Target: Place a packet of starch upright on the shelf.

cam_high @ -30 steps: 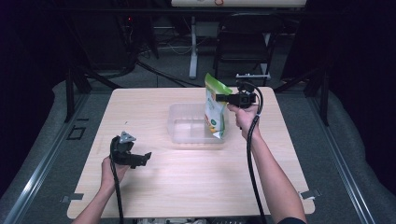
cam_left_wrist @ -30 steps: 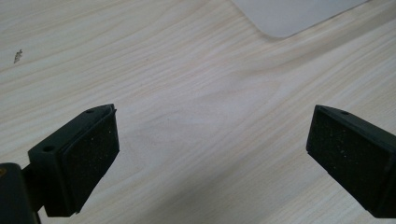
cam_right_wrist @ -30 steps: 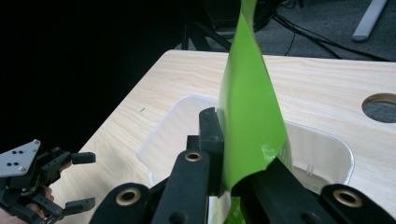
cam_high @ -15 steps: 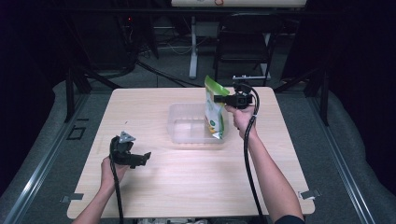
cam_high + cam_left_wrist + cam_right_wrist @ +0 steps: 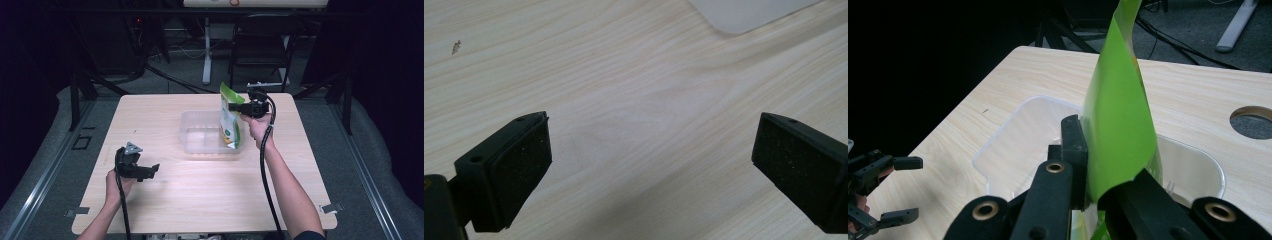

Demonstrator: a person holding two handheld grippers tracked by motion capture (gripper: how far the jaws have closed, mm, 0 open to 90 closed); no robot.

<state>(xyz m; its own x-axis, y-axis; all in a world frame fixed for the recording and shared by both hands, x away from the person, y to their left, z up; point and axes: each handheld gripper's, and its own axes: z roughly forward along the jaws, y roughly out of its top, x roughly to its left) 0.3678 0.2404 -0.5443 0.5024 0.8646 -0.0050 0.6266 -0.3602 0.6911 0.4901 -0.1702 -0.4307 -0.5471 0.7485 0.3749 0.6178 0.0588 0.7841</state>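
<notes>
Gripping green pouch [image 5: 230,119] upright in clear tub [image 5: 200,134], right tool [image 5: 235,107].

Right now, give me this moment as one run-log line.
right tool: shut on green pouch, held upright over clear tub | left tool: open, holding nothing, low over table

A light wooden table [image 5: 210,205] carries a clear plastic container [image 5: 200,137]

The green pouch [image 5: 1118,115] is cut off at the right gripper view's top edge, and its lower part is hidden behind the jaws.
</notes>
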